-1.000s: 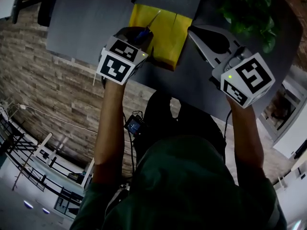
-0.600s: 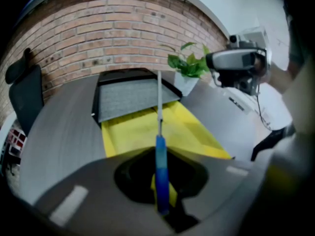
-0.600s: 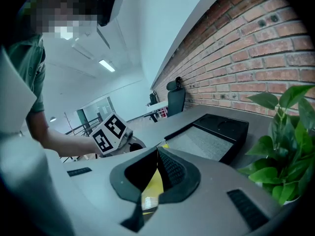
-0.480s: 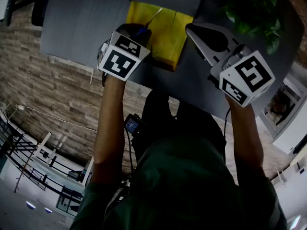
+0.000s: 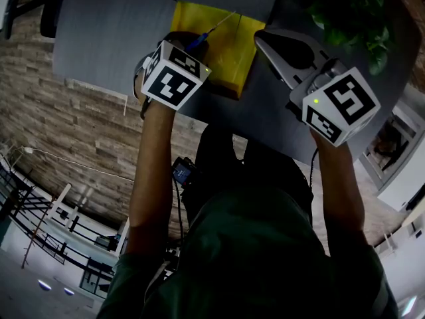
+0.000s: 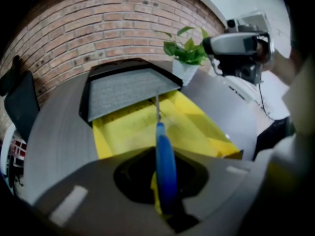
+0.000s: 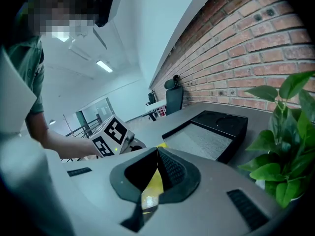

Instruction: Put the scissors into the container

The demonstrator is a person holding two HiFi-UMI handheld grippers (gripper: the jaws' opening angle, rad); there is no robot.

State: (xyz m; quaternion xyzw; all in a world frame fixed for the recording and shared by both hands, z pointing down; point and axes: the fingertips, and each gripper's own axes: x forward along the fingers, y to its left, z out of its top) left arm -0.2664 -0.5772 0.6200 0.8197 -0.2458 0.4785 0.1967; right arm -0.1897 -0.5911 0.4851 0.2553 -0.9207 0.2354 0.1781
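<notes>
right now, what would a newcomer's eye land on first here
The bright yellow container sits on the grey table. Over its near edge the left tongs are shut on blue-handled scissors, blade pointing ahead. A green potted plant stands at the back right, by the brick wall.

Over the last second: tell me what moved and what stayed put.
The left tool edged forward and turned a little, carrying the scissors so their tip reaches further over the yellow container. It still holds them by the blue handle; nothing was let go. The right tool, shut and empty, hardly moved.
</notes>
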